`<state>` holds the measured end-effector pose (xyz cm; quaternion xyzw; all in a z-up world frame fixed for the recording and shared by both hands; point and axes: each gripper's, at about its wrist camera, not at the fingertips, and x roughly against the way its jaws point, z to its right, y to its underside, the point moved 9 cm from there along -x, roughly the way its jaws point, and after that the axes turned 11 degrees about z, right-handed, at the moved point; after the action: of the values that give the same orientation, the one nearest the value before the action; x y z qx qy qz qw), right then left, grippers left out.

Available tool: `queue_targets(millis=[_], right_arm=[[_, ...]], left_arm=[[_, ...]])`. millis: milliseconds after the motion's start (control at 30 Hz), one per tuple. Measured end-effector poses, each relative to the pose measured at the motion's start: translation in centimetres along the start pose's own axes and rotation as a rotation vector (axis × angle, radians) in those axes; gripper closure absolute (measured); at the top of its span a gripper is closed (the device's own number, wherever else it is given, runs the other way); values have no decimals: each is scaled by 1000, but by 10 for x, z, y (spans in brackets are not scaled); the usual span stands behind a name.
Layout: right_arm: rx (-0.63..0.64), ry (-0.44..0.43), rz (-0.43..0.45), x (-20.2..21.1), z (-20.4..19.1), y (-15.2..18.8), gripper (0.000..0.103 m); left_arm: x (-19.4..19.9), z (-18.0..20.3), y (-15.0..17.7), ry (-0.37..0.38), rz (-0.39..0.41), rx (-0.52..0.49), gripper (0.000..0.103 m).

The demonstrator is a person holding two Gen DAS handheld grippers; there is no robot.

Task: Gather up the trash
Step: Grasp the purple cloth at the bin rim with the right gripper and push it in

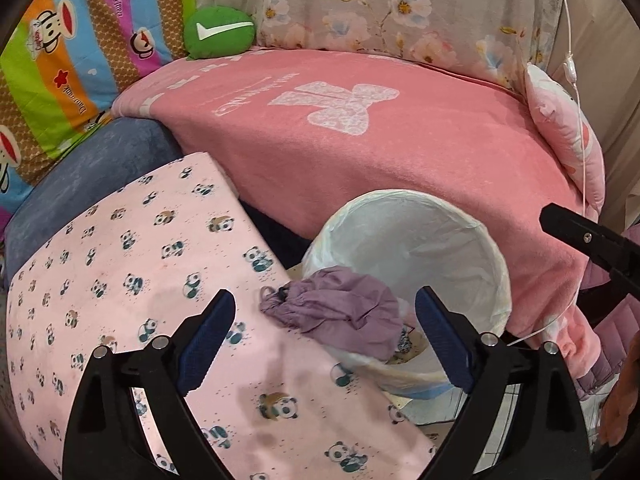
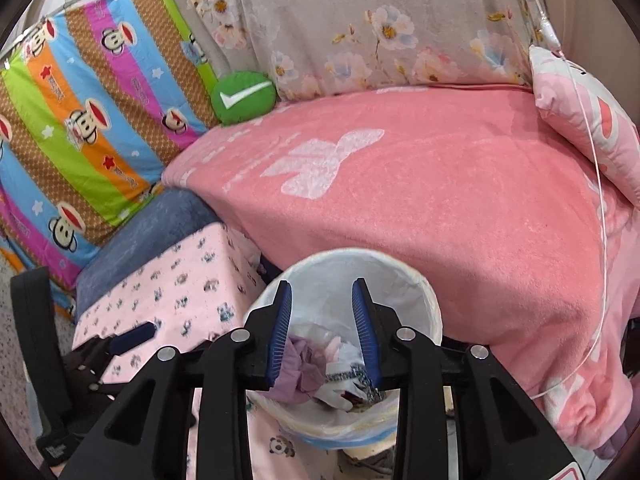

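A round bin with a white liner (image 1: 424,240) stands on the floor between a panda-print surface (image 1: 120,280) and a pink bed. A crumpled purple piece of trash (image 1: 340,312) hangs over the bin's near rim. It lies just beyond my left gripper (image 1: 325,300), whose blue pads stand wide apart and touch nothing. In the right wrist view my right gripper (image 2: 322,286) hovers over the bin (image 2: 404,280), jaws partly apart with nothing between them. Below it, inside the bin, lie the purple trash (image 2: 300,364) and white wrappers (image 2: 344,380).
A pink blanket (image 1: 400,160) covers the bed behind the bin. A pink pillow (image 1: 568,140) and a thin white cable (image 1: 582,160) hang at its right end. A green cushion (image 1: 218,32) and a striped cartoon quilt (image 1: 60,60) lie at the back left. A blue cushion (image 2: 152,220) sits beside the panda cloth.
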<state>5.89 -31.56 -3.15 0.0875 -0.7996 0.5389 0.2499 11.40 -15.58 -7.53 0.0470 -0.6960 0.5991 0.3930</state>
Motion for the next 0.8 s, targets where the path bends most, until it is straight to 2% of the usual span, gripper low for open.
queue_targets(millis=[100, 333, 500, 800], right_arm=[[3, -22, -67, -15, -4, 22, 70], [17, -90, -151, -47, -29, 63, 70], [28, -142, -204, -74, -60, 91, 68], [55, -127, -265, -102, -77, 119, 67]], left_arm=[[-1, -29, 13, -56, -22, 35, 16], [2, -74, 37, -136, -54, 104, 16], [2, -90, 47, -155, -66, 128, 16], [-1, -98, 54, -152, -79, 146, 16]])
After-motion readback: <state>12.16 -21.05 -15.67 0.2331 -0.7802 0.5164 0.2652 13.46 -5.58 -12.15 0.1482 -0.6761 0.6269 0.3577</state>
